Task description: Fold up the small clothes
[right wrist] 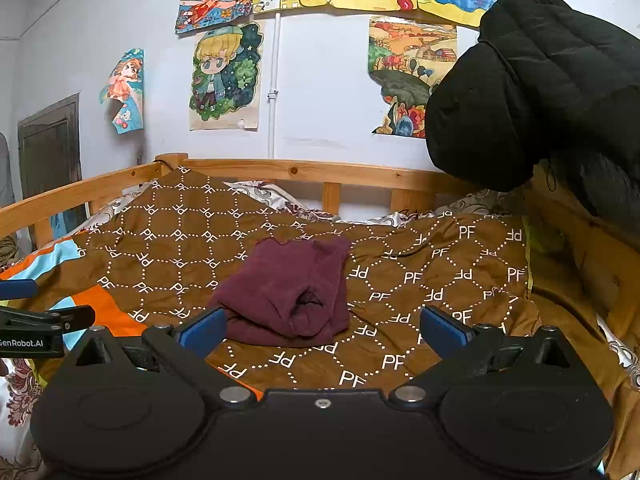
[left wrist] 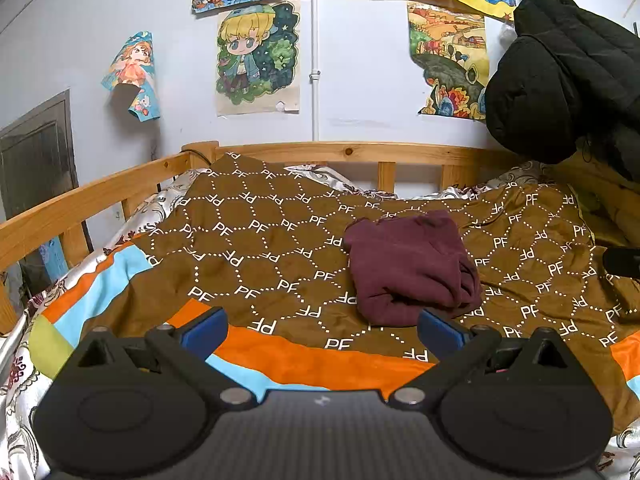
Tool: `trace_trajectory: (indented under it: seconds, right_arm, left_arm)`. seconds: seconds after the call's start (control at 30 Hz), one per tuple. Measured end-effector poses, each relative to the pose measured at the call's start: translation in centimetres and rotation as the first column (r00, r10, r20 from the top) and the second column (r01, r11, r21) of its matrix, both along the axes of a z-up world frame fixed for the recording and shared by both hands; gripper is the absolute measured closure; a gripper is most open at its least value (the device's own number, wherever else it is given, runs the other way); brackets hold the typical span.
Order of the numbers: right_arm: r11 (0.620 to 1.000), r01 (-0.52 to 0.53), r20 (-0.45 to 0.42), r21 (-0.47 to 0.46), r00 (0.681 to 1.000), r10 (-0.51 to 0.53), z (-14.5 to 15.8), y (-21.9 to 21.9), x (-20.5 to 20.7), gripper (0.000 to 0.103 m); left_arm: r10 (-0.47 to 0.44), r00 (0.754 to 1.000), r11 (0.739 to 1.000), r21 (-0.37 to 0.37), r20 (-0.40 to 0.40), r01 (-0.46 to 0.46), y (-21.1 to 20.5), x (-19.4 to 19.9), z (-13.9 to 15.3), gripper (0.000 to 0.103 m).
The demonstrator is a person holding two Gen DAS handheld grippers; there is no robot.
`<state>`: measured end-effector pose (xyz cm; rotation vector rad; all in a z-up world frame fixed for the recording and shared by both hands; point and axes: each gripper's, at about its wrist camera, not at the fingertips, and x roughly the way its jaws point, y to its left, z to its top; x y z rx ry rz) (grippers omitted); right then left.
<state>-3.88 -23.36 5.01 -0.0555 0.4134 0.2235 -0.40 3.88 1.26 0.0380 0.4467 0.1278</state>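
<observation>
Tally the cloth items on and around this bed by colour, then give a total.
Maroon: 1, the folded garment
Brown with PF print: 1, the blanket
Black: 1, the padded jacket hanging at the right
Total: 3
Both hand-held grippers are open and hold nothing.

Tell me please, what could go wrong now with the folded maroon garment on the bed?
1. The maroon garment lies folded but bulky, with a loose rolled edge at the front; it may spring open.
2. The brown quilt under it is wrinkled and soft, so pressing could drag both together.
3. Both the left gripper and right gripper are open and empty, holding nothing down.
</observation>
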Motion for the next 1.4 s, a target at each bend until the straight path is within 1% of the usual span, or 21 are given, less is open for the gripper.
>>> trace_trajectory:
  seconds: [0.77, 0.97, 1.17, 1.4]
  right_arm:
    - [1.000, 0.004, -0.001, 0.002, 1.000, -0.004, 0.01, -0.08, 0.05, 0.001]
    - [1.000, 0.006, -0.002, 0.002, 1.000, -0.006, -0.07, -0.04, 0.04, 0.001]
    - [1.000, 0.005, -0.004, 0.000, 1.000, -0.005, -0.07, -0.06, 0.10, 0.001]
    - [1.000, 0.006, -0.005, 0.001, 1.000, -0.006, -0.13, -0.03, 0.07, 0.001]
  left_arm:
    - [-0.003, 1.000, 1.000, -0.004, -0.001, 0.003, -0.01, -0.08, 0.02, 0.000]
    - [-0.006, 1.000, 1.000, -0.003, -0.021, 0.006, -0.15, 0.09, -0.13, 0.000]
    - [0.024, 0.999, 1.000, 0.017, -0.022, -0.024, -0.39, 0.08, -0.11, 0.000]
    - [0.023, 0.999, 1.000, 0.016, -0.024, -0.023, -0.44, 0.02, -0.12, 0.000]
